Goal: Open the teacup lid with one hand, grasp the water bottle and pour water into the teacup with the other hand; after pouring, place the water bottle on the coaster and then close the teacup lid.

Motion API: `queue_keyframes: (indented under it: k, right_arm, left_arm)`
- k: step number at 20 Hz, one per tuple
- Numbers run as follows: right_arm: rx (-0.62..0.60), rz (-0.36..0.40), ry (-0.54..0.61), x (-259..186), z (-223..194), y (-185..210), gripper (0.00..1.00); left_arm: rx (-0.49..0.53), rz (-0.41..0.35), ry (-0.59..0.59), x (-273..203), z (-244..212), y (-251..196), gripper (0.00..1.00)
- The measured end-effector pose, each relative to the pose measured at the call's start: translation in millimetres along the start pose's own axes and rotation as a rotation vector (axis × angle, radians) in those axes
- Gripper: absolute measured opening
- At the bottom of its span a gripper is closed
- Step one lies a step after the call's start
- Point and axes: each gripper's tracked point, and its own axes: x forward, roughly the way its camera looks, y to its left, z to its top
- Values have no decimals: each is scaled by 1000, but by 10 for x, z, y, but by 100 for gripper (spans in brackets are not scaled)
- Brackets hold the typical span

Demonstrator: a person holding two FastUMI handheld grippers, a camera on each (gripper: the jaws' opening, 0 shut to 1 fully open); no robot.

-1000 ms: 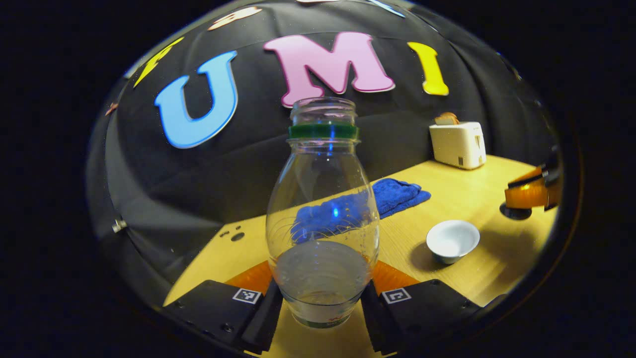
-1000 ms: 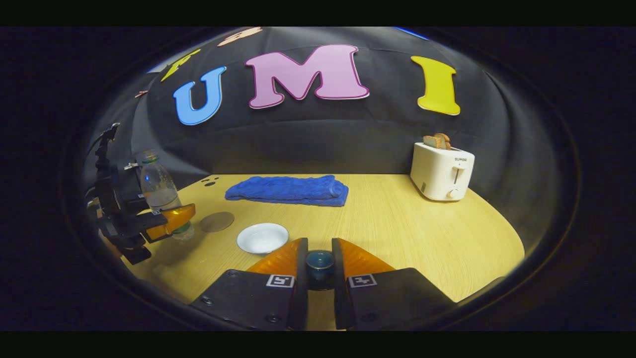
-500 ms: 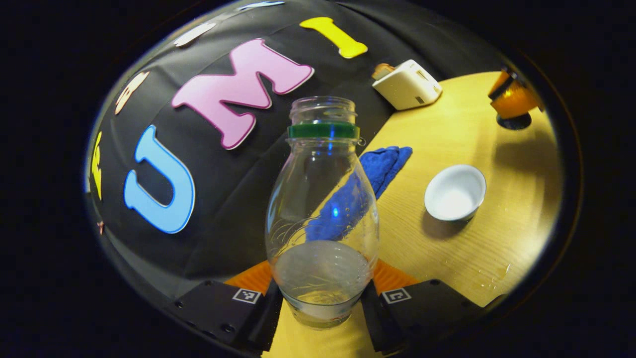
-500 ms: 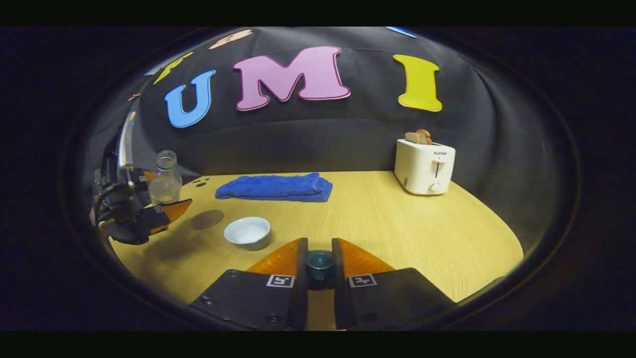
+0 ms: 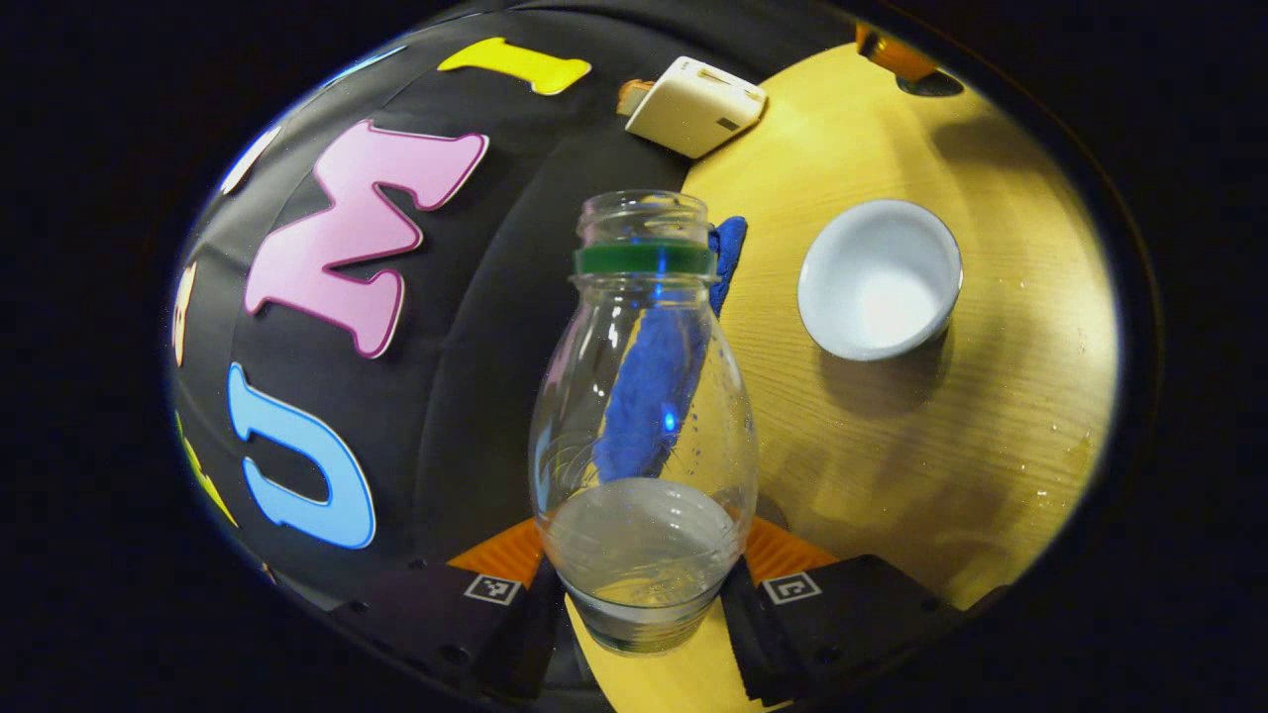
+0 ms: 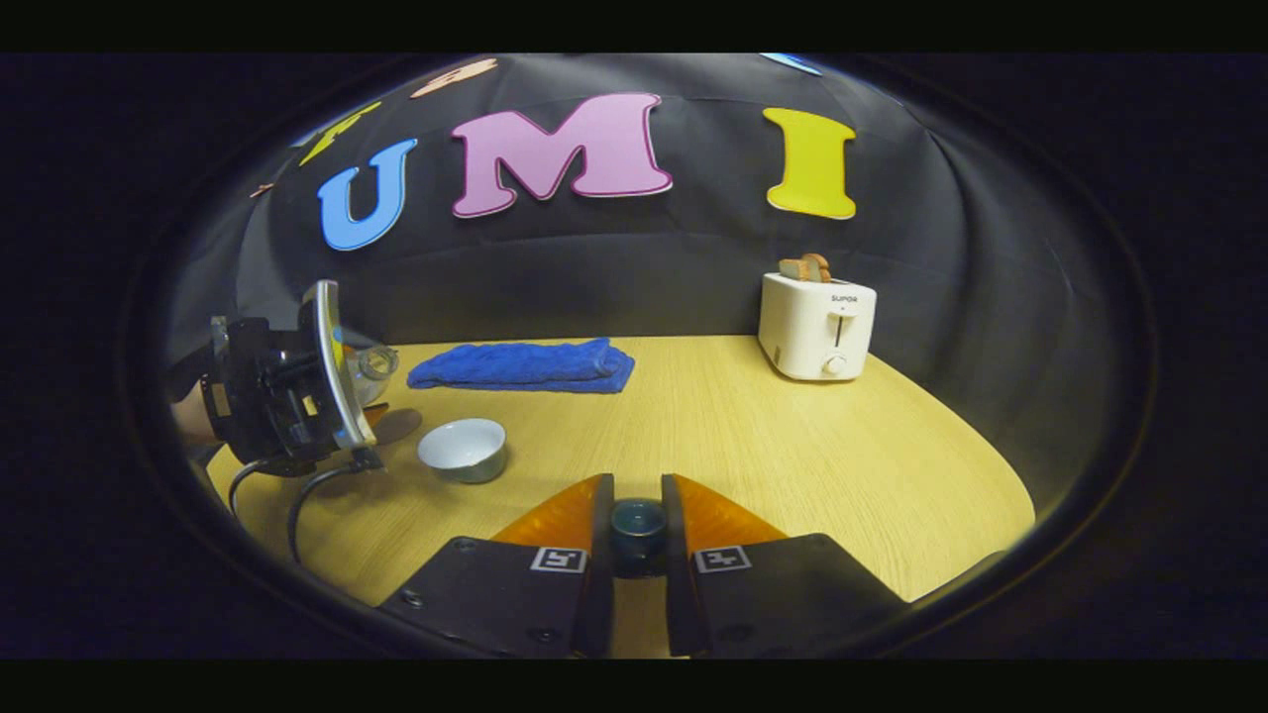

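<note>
We are clamping the left gripper [image 5: 642, 594] on the base of the clear plastic water bottle with the green neck ring [image 5: 642, 396], one finger pressing on each side of it low down, so that the open mouth points away from our hand and can be swung over the cup. We are tipping the bottle toward the white ceramic teacup [image 5: 880, 279], which is sitting open on the pale wooden surface [image 5: 991, 416]; in the left gripper view the whole scene is rolling to one side, and the small amount of water is lying near the bottle's base, so we judge that pouring is not yet under way. In the right gripper view the bottle's mouth [image 6: 376, 362] is showing beside the left gripper's body, just up and left of the teacup [image 6: 462, 448]. We are holding the right gripper [image 6: 638, 535] well apart from the cup, its fingers closed on the small dark teal lid knob [image 6: 637, 519], keeping the lid clear so the cup stays open. The round brown coaster [image 6: 398, 426] is lying just beside the cup, partly hidden, ready to take the bottle afterwards. A folded blue towel [image 6: 523, 364] and a white toaster [image 6: 816, 327] are standing farther back, out of the way.
</note>
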Motion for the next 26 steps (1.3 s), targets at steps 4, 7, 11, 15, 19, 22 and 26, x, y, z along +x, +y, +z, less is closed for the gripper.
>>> queue_keyframes:
  k: [4,7,11,15,19,22,26]
  right_arm:
    - [3,1,4,0,-35,-42,25]
    - [10,6,8,-7,-68,-57,25]
    - [14,8,20,-19,-127,-89,25]
    - [22,5,23,-31,-139,-135,20]
    - [27,3,35,-19,-199,-146,25]
    - [34,10,43,-26,-252,-111,20]
    - [41,24,44,-61,-263,-59,24]
  left_arm:
    - [145,6,-4,110,20,37,73]
    - [243,-24,2,205,6,10,73]
    - [353,-29,-17,278,101,28,74]
    - [421,-46,-21,334,127,6,73]
    - [470,-71,-13,361,112,-28,73]
    - [522,-55,-34,384,166,22,73]
    - [576,-50,-35,402,186,66,74]
